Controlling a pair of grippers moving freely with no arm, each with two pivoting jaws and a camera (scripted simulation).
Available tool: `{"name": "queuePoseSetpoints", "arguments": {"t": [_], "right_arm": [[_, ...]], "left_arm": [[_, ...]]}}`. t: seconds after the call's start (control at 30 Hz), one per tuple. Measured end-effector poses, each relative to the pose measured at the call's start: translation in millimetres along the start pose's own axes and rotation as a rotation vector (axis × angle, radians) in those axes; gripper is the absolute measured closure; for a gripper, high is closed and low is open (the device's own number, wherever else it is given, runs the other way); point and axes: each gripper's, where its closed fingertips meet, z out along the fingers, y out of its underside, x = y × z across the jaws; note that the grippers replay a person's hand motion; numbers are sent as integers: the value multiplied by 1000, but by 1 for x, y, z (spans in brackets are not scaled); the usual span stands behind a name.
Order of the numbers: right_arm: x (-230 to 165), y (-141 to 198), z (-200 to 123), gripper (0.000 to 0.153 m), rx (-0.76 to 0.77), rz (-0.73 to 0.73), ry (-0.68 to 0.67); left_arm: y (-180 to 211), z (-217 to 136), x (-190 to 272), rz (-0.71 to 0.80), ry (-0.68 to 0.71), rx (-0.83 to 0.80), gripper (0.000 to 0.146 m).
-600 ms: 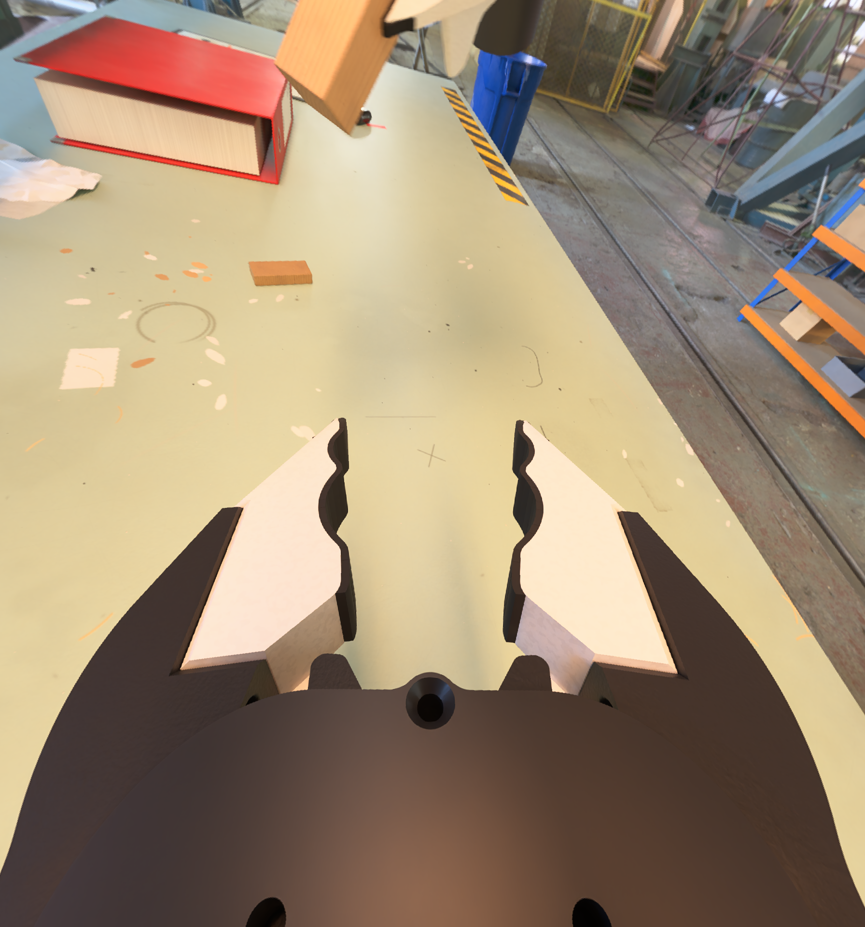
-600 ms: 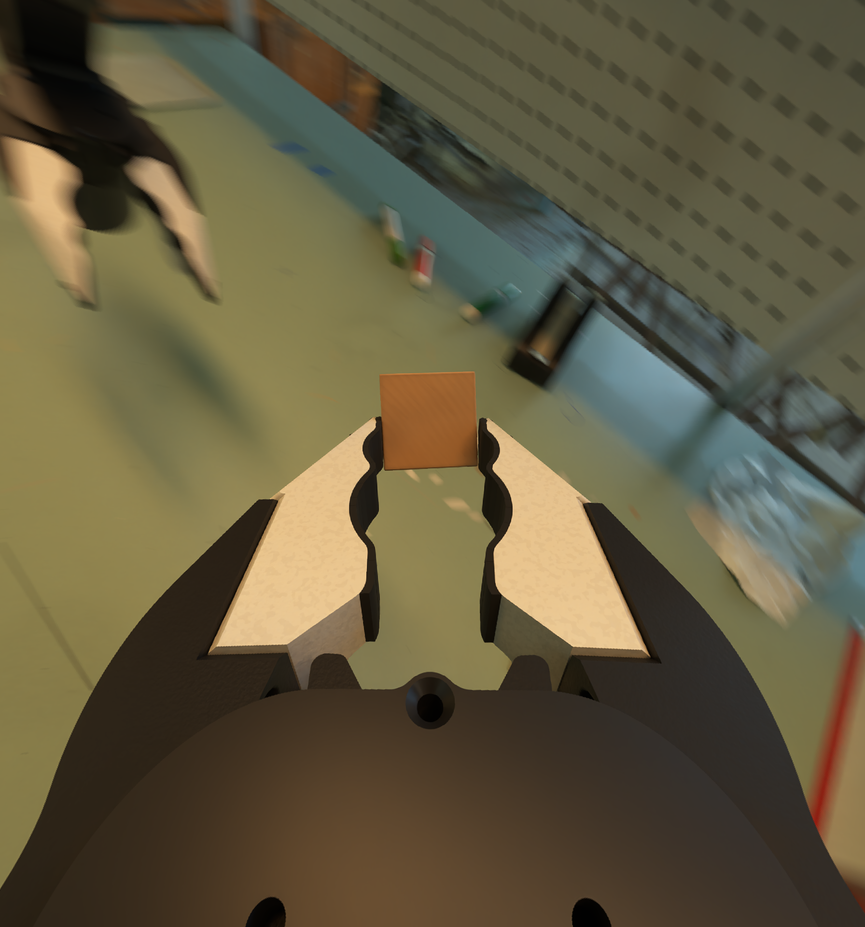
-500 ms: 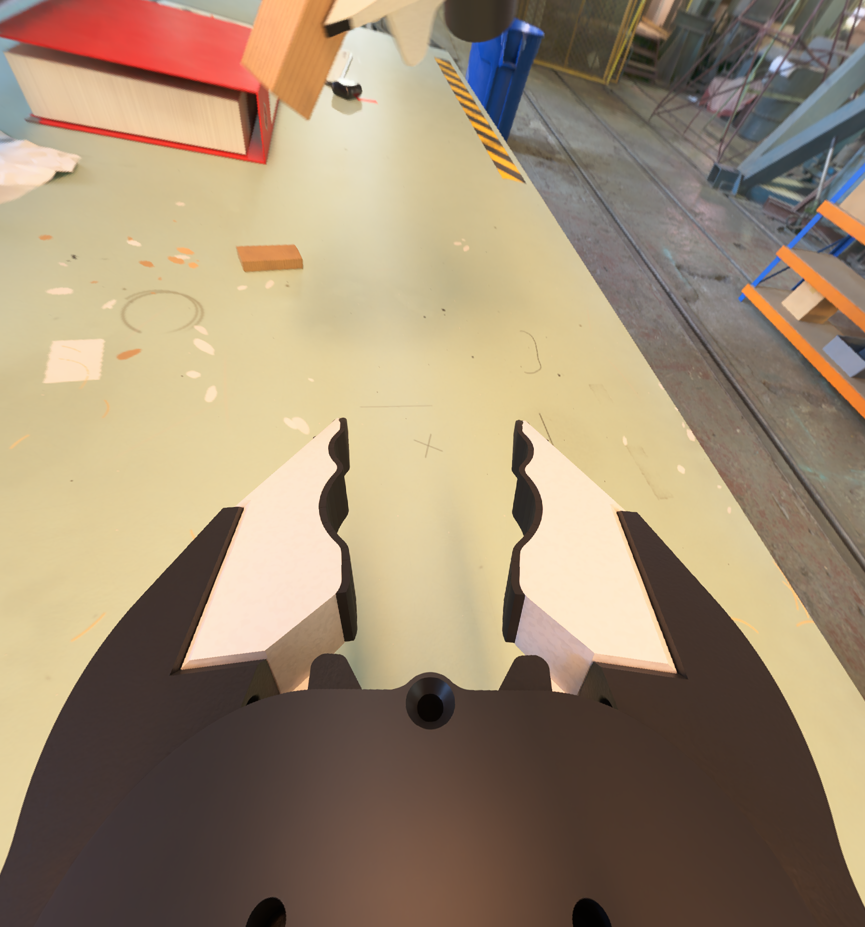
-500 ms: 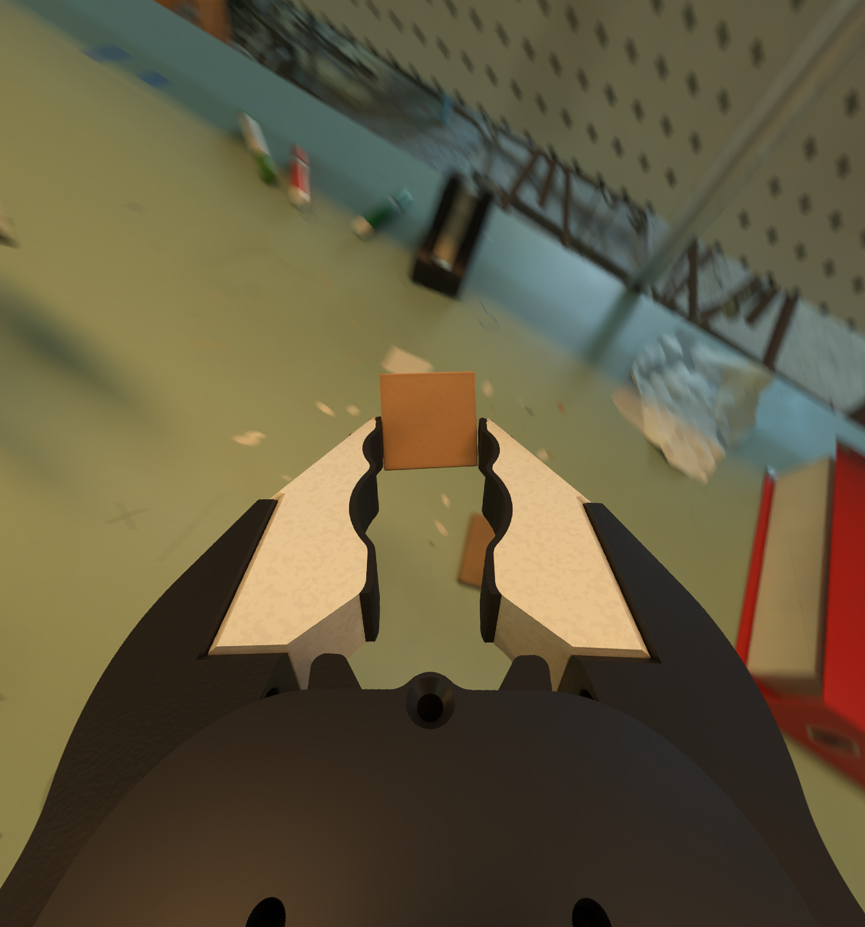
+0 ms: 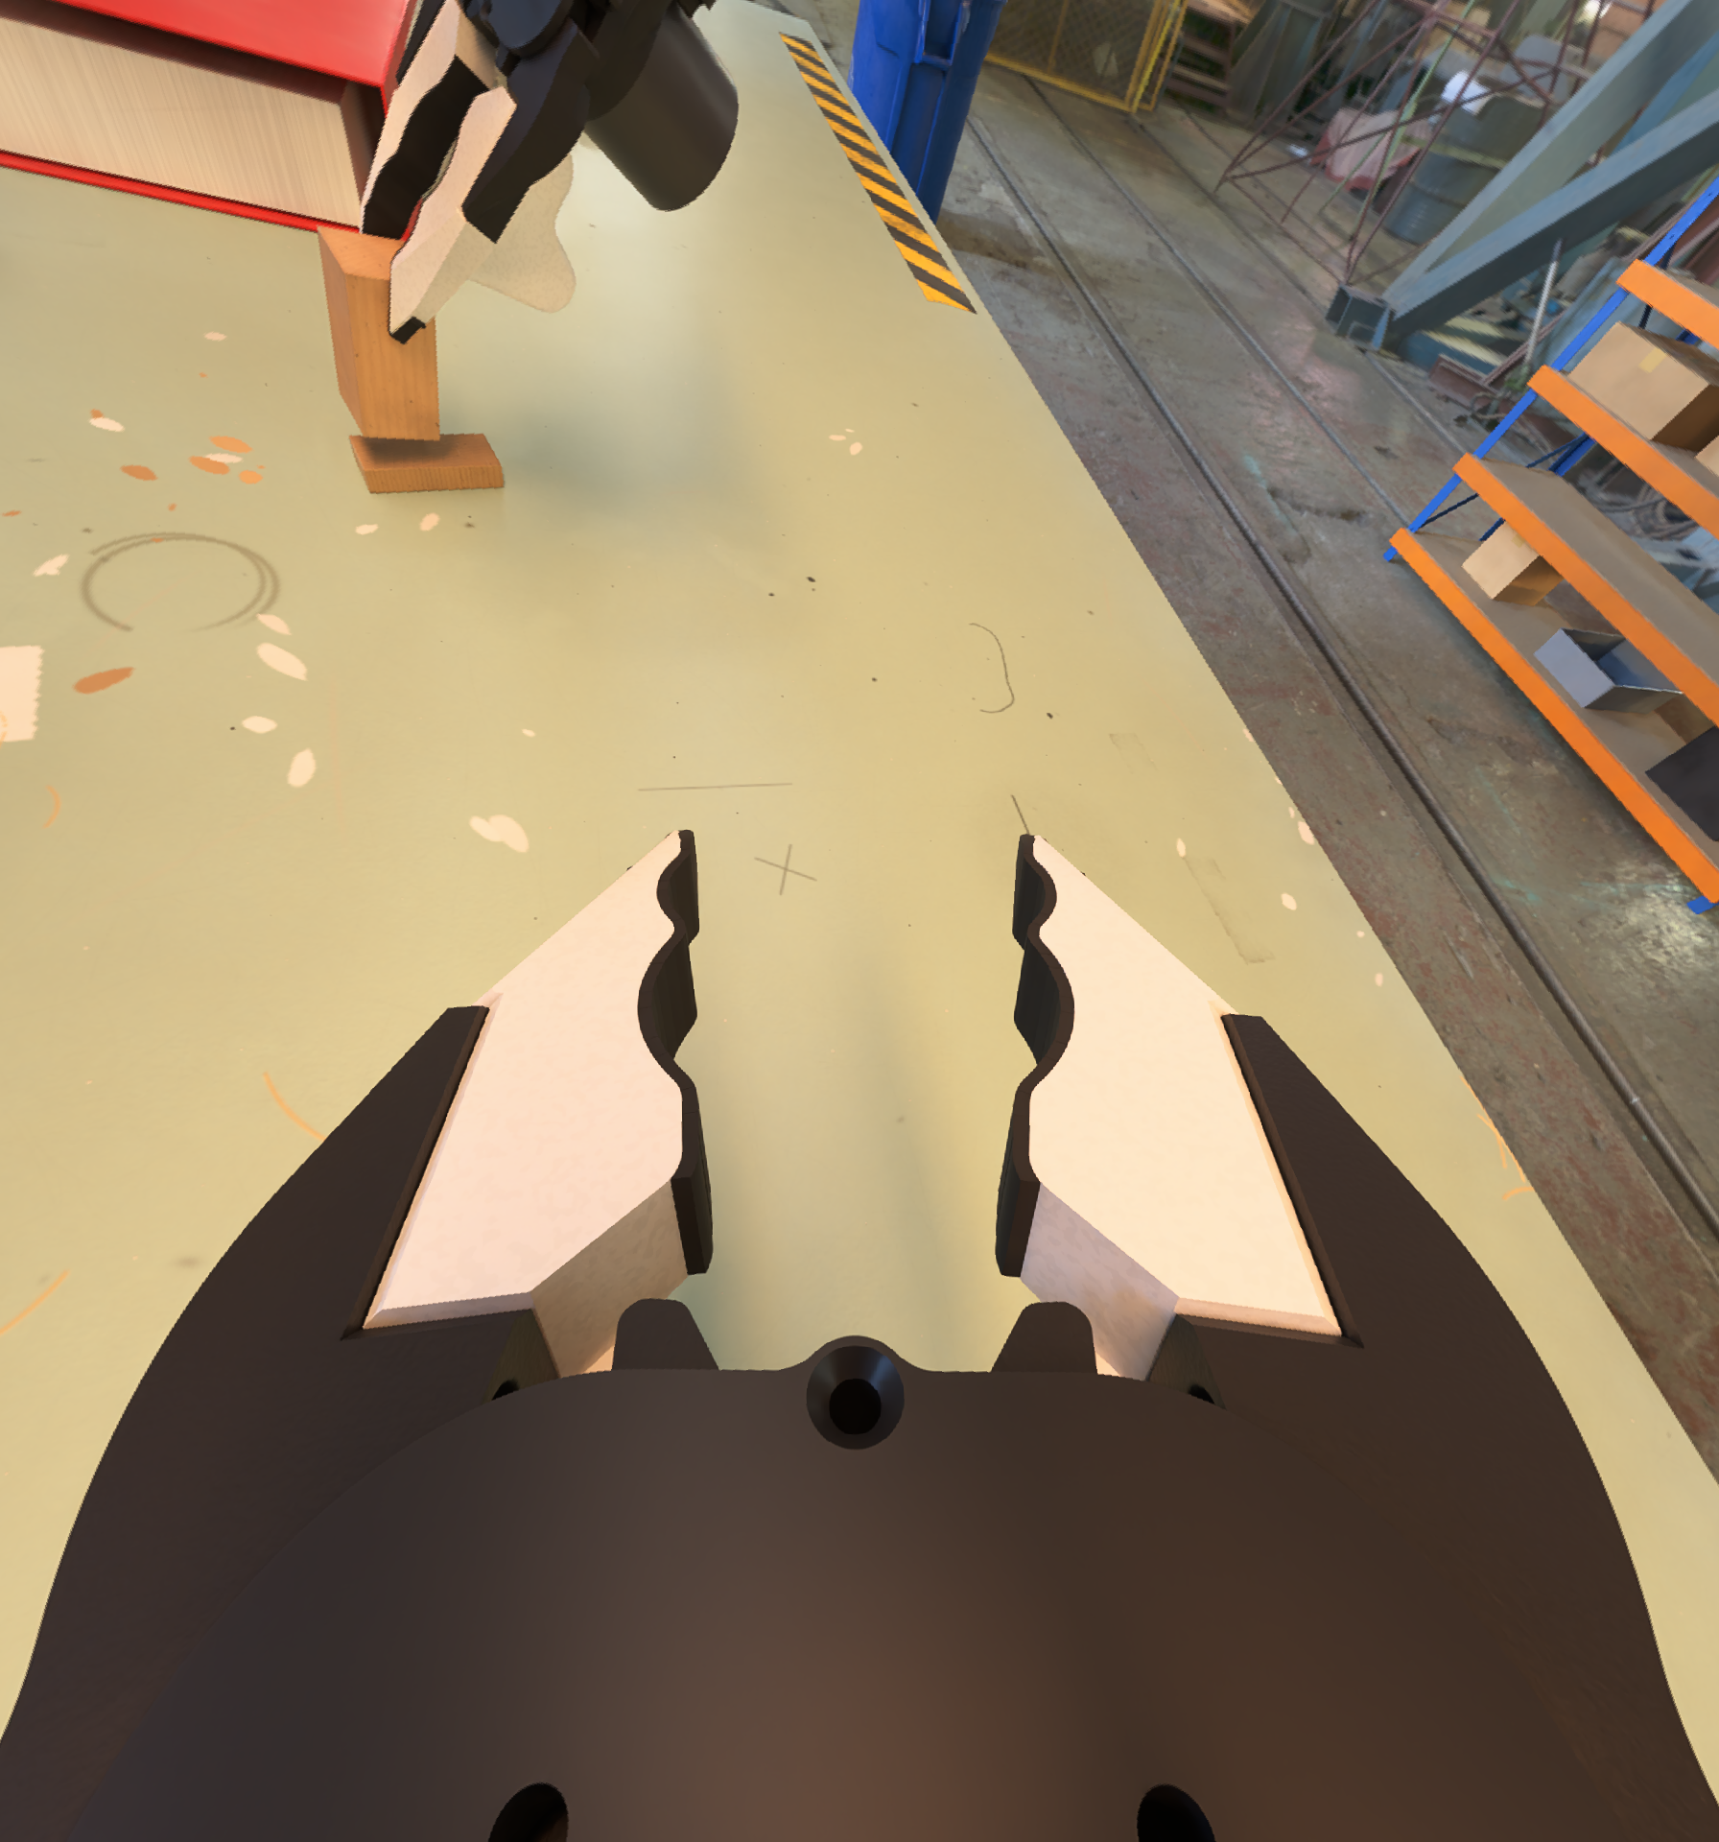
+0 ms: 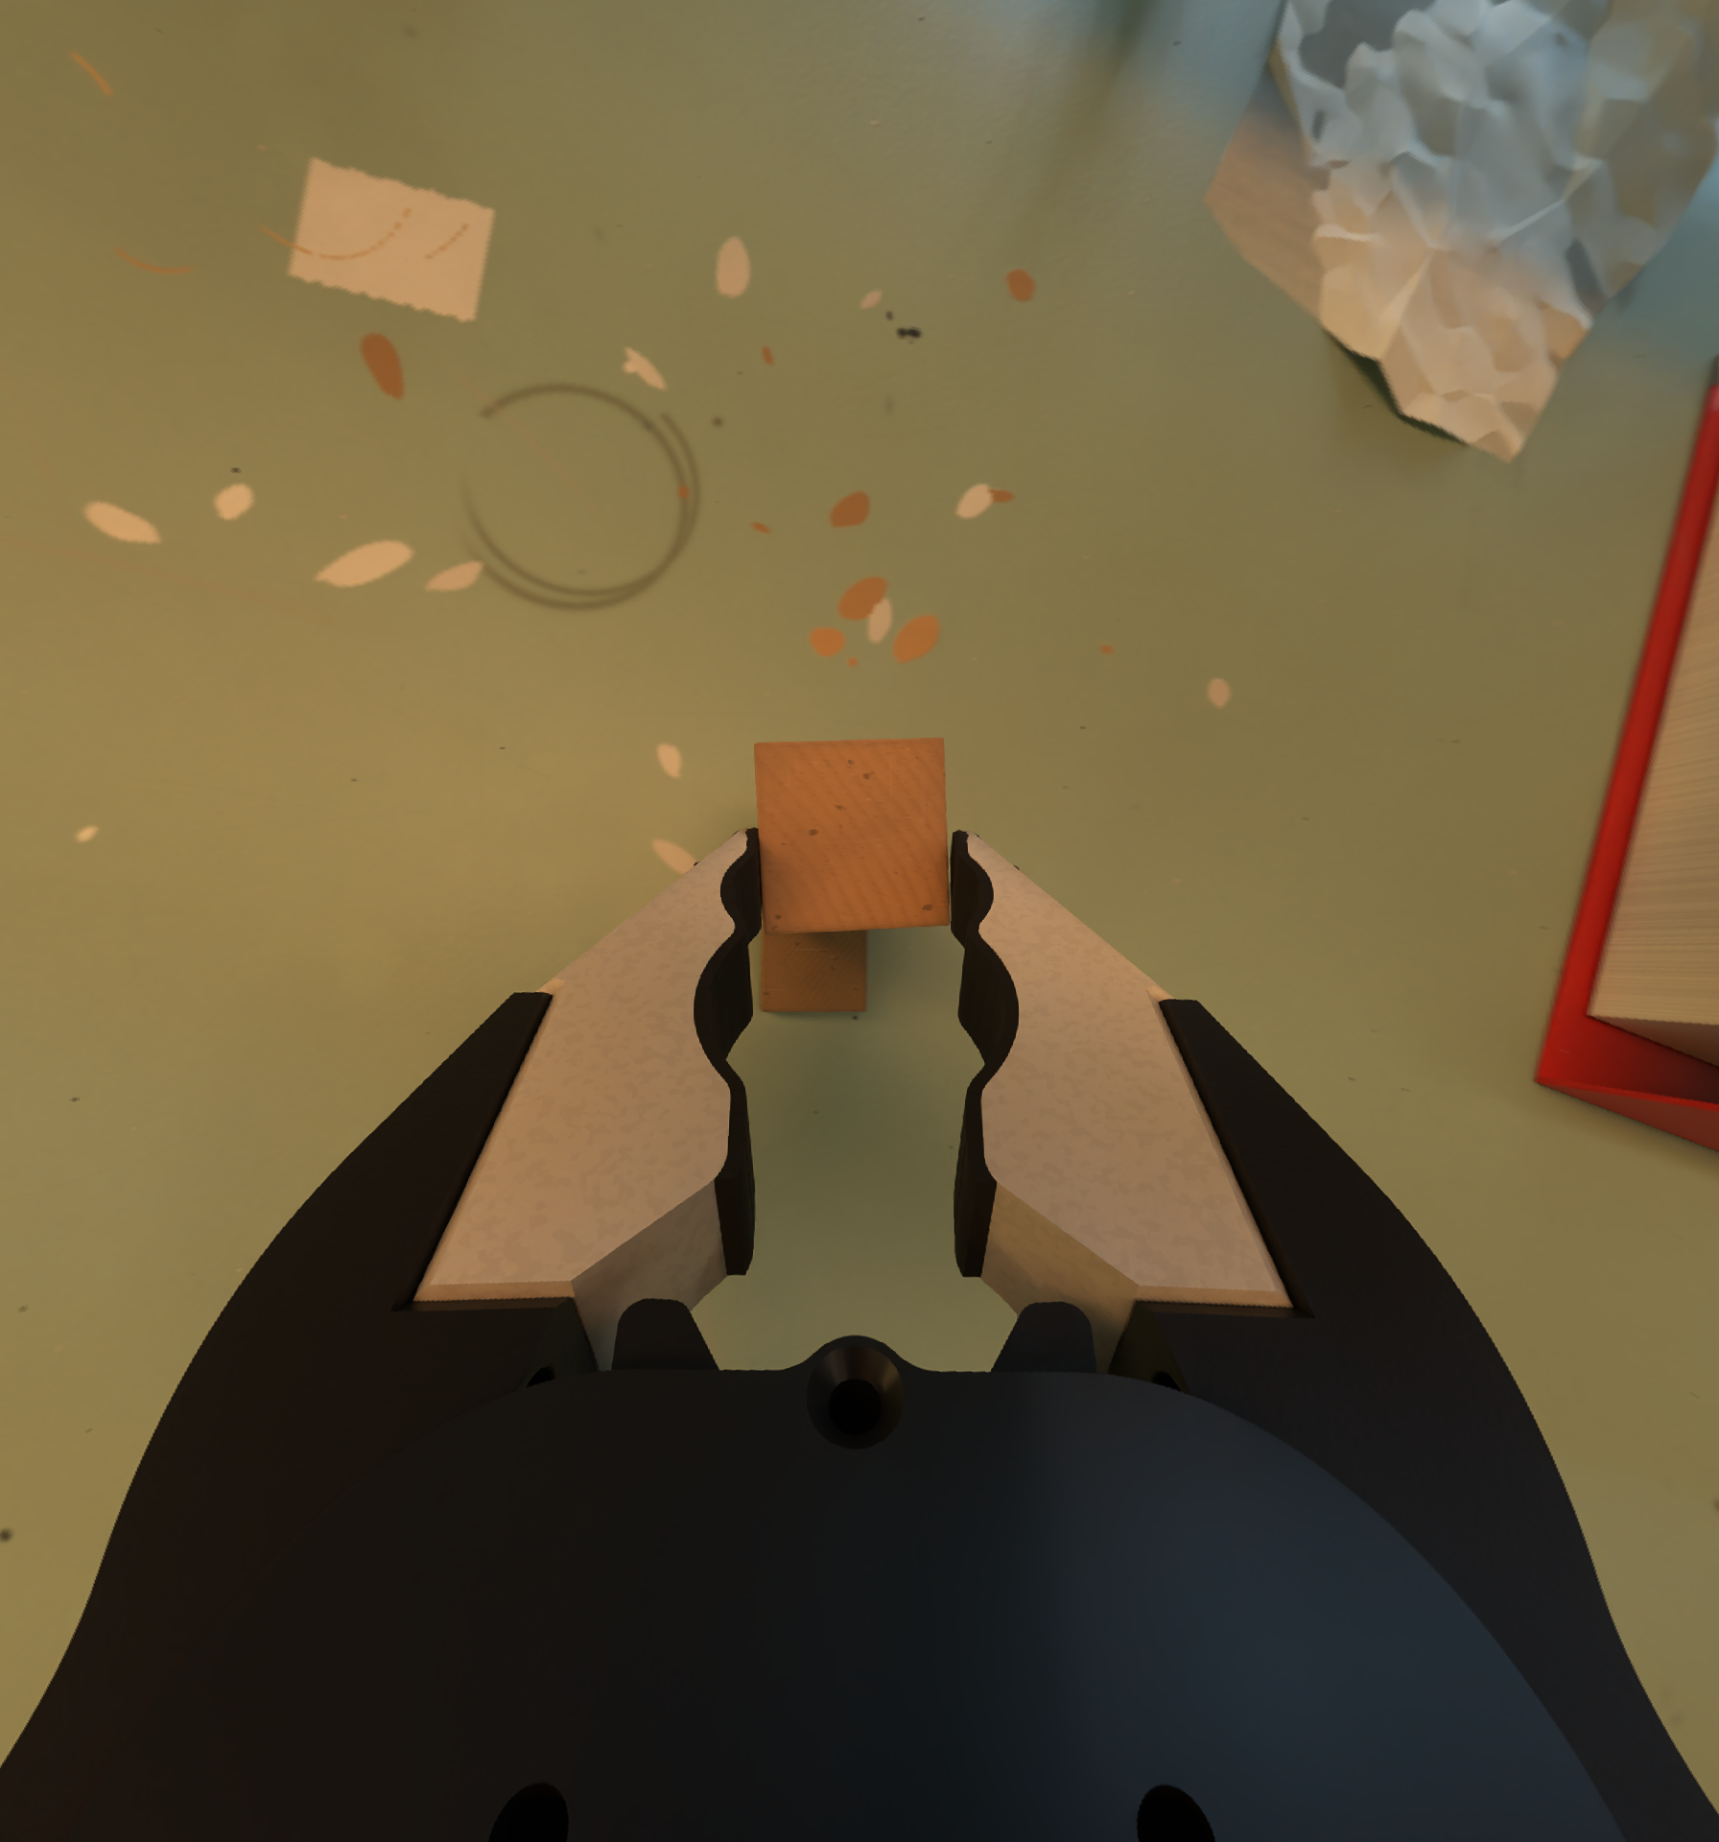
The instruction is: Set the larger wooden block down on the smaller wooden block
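**Big block stands on the small block**

The right hand-held gripper points down at the bench. Its two fingers are squeezed on the top end of the big block. The big block stands tall, almost straight up. Its bottom end sits on the small block, which lies flat on the bench. From the left wrist view, the big block is on the left part of the small block, and the right part sticks out. The right hand-held gripper comes down at it from above.

The left hand-held gripper is well away from the blocks, nearer the right edge of the bench. Its fingers are wide apart and hold nothing.

A red book lies behind the blocks, toward the far edge. A ball of crumpled paper lies near the book. Little pale and orange spots are on the bench around the blocks.
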Motion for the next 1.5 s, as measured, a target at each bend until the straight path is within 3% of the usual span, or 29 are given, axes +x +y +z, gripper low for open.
{"name": "queuePoseSetpoints", "arguments": {"t": [0.17, 0.33, 0.5, 0.93, 1.5], "right_arm": [[-9, 7, 8, 115, -54, 18, -66], [0, 15, 8, 114, -139, -22, 33], [9, 25, 1, 101, -207, -125, 128], [23, 38, -9, 98, -319, -260, 250], [59, 19, 2, 99, -217, -339, 499]], "left_arm": [[1, 1, 3, -4, 14, -3, 83], [2, 3, 7, -1, 29, -19, 83], [2, 4, 9, -9, 45, -18, 83], [6, 8, 14, -35, 82, -34, 86], [6, 9, 15, -58, 102, -30, 87]]}}
